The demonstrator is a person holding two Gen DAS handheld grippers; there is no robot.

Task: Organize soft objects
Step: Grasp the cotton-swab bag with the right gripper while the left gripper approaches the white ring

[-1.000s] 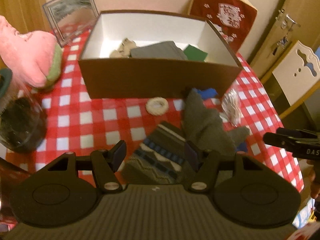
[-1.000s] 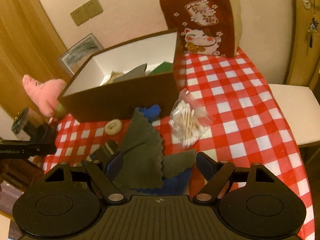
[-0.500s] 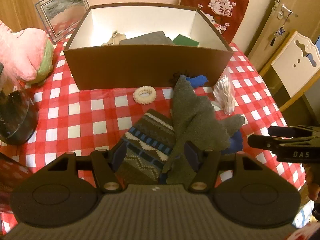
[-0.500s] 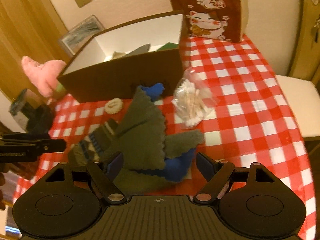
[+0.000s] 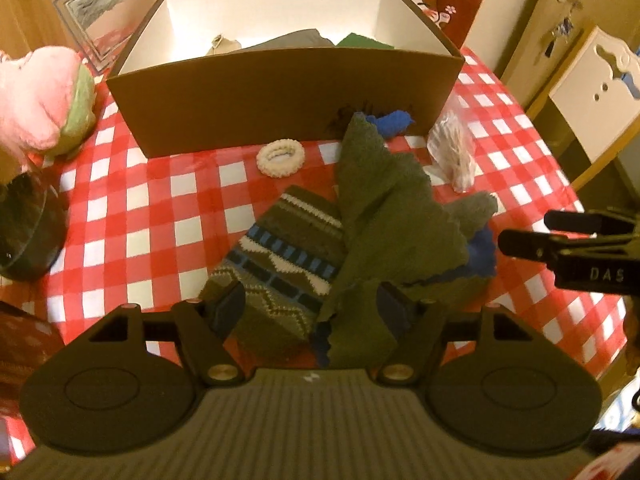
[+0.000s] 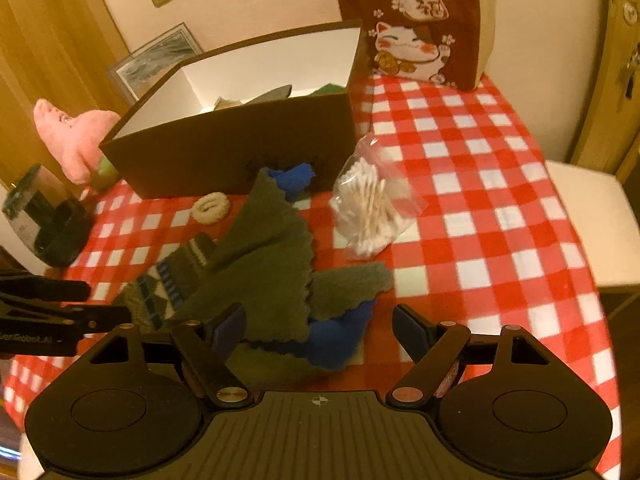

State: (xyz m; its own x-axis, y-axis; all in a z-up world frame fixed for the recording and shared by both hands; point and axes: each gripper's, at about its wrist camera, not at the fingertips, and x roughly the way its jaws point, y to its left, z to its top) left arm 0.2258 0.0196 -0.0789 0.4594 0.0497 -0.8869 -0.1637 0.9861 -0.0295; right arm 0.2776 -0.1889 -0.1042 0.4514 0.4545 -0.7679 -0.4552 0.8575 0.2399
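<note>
An olive-green cloth [image 5: 384, 208] [image 6: 264, 256] lies crumpled on the checked table over a blue cloth [image 5: 482, 252] [image 6: 336, 340]. A patterned knit sock [image 5: 280, 268] [image 6: 168, 280] lies to its left. A brown box [image 5: 280, 84] [image 6: 240, 148] behind them holds grey, green and beige items. My left gripper [image 5: 310, 308] is open, low over the sock and the cloth's near edge. My right gripper [image 6: 320, 326] is open, just in front of the green and blue cloths. Each gripper shows in the other's view, left [image 6: 60, 308], right [image 5: 568, 240].
A white knitted ring [image 5: 280, 158] [image 6: 210, 208] and a bag of cotton swabs [image 5: 452, 152] [image 6: 368, 208] lie by the box. A pink plush [image 5: 40, 108] [image 6: 76, 140] and a dark jar [image 5: 24, 232] [image 6: 52, 220] stand at left. A lucky-cat cushion [image 6: 412, 24] leans on the wall.
Both grippers have pulled back and dropped lower toward the cloth pile; the sock and cloths now sit between the fingertips. Both stay open. Nothing on the table has moved.
</note>
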